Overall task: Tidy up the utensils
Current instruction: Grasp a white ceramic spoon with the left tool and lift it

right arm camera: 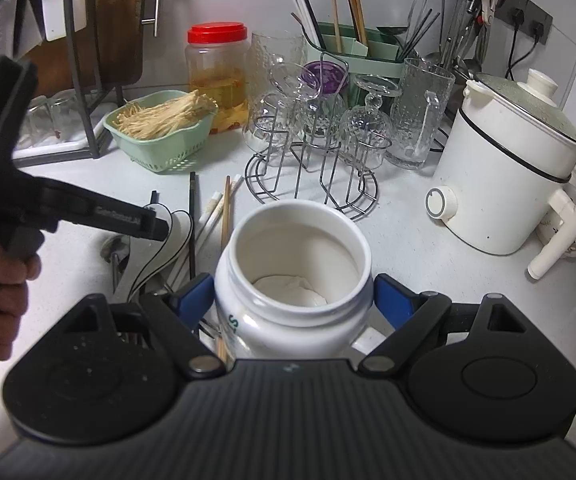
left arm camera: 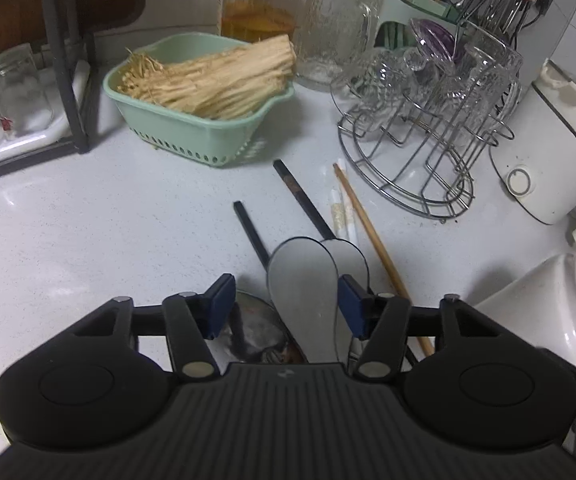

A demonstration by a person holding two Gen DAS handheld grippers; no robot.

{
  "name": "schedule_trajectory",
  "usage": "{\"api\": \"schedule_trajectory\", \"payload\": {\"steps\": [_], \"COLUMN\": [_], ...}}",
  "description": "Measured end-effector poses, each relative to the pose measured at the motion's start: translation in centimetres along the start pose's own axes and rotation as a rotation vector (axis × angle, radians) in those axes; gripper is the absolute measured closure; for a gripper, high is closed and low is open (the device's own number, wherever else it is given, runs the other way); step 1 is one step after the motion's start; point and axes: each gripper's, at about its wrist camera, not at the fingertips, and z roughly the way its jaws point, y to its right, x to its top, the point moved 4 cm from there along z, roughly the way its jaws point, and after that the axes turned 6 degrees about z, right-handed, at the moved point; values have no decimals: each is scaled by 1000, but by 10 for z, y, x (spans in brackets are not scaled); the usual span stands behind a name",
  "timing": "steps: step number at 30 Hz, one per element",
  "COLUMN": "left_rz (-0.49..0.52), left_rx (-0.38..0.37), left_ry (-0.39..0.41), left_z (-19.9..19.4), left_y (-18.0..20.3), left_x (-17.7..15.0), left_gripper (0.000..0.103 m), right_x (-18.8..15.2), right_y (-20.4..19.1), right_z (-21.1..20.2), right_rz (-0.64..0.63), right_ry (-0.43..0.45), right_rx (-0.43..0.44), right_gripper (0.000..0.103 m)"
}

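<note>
Right gripper [right arm camera: 292,300] clamps the white ceramic jar [right arm camera: 293,276]; left gripper [left arm camera: 288,304], half-open, straddles the white ceramic spoon [left arm camera: 303,280], unpinched; next, close and lift.

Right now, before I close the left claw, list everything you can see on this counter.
white spoons: two, white, overlapping between the left claw's pads
metal spoon: one, silver, under the left claw
loose chopsticks: about five, black, white and wooden, on the counter
white jar: one, open, gripped
green basket: one, holds dried strands
red-lidded jar: one, clear, behind basket
wire rack: one, metal, holds upturned glasses
green utensil holder: one, at the back, holds chopsticks
electric pot: one, white, at right
left claw: open around the spoons
right claw: shut on white jar
hand: holds left claw's handle
</note>
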Motion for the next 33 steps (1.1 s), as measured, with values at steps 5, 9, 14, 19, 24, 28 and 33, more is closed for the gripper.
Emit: {"api": "schedule_trajectory", "payload": {"steps": [5,9,14,19,24,28,33], "left_rz": [55,122,126,66,46,28,11], "left_rx": [20,45,61,49,50,59,51], "left_ry": [-11,-19,-15,-4,24,40,96], "left_z": [7,11,11,5,-9,-17,-38], "left_y": [8,19,19,7,2,-2,-4], "left_x": [3,1,-2,-1,2,0,3], "left_gripper": [52,58,71,78,93,93,93], "right_x": [0,-1,-1,-3,-3,-4,-4], "right_y": [-2,-4,-4,-6,-6,-8,-8], "right_z": [0,-1,-1,0,1,2,2], "right_rz": [15,13,0,-15,-27,-38,-49], "right_ry": [-7,-6,-4,-4,-6,-5,-7], "right_rx": [-19,-22,-27,-33,-36,-42,-44], "right_gripper": [14,14,14,13,13,13,13]}}
